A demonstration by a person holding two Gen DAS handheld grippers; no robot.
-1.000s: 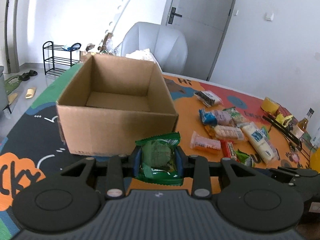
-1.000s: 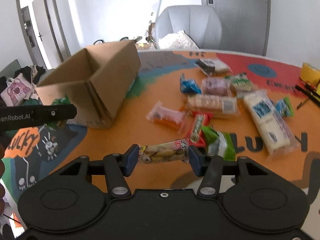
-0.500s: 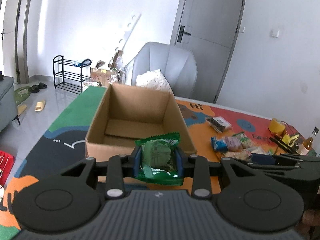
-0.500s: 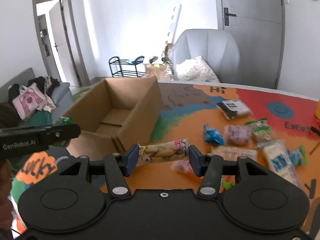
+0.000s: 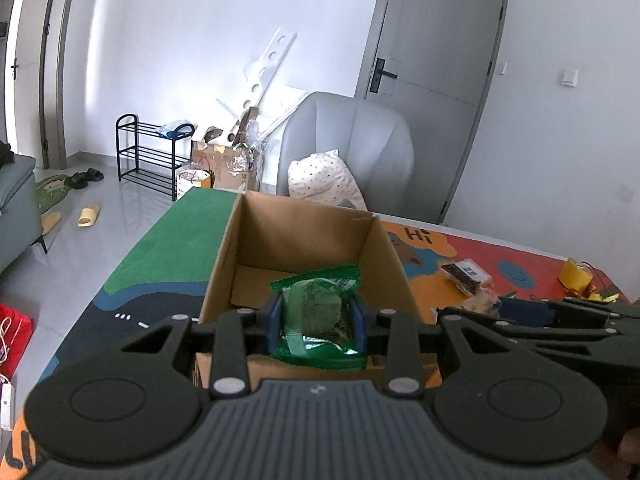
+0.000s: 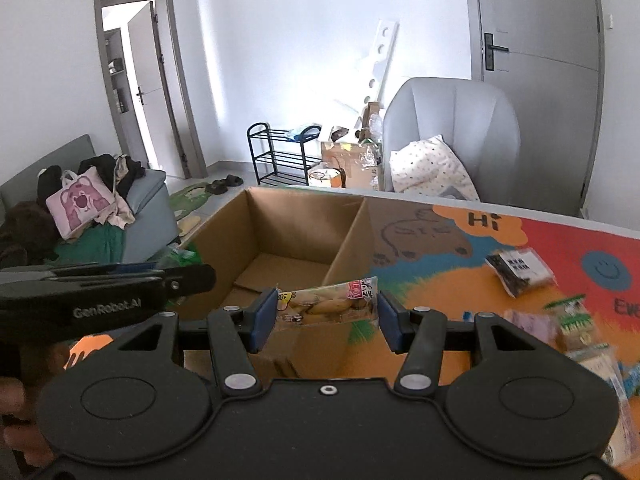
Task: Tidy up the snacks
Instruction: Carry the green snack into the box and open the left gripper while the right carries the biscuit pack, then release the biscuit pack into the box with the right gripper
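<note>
My left gripper [image 5: 317,320] is shut on a green snack packet [image 5: 316,316] and holds it above the near wall of an open cardboard box [image 5: 304,236]. My right gripper [image 6: 326,322] is shut on a clear packet of yellow snacks [image 6: 328,308] and holds it over the near edge of the same box [image 6: 288,236], which looks empty inside. The left gripper also shows in the right wrist view [image 6: 188,280], at the box's left side. Several loose snack packets [image 6: 520,268] lie on the colourful table mat to the right.
The box stands on a table with an orange, green and red mat [image 5: 160,256]. A yellow tape roll [image 5: 575,274] lies at the far right. A grey armchair [image 5: 352,152] with a pillow stands behind the table. A sofa [image 6: 132,216] and a shoe rack [image 6: 280,156] are on the floor.
Both grippers have risen and moved toward the box with their packets still held. The box's opening now lies right under and ahead of both.
</note>
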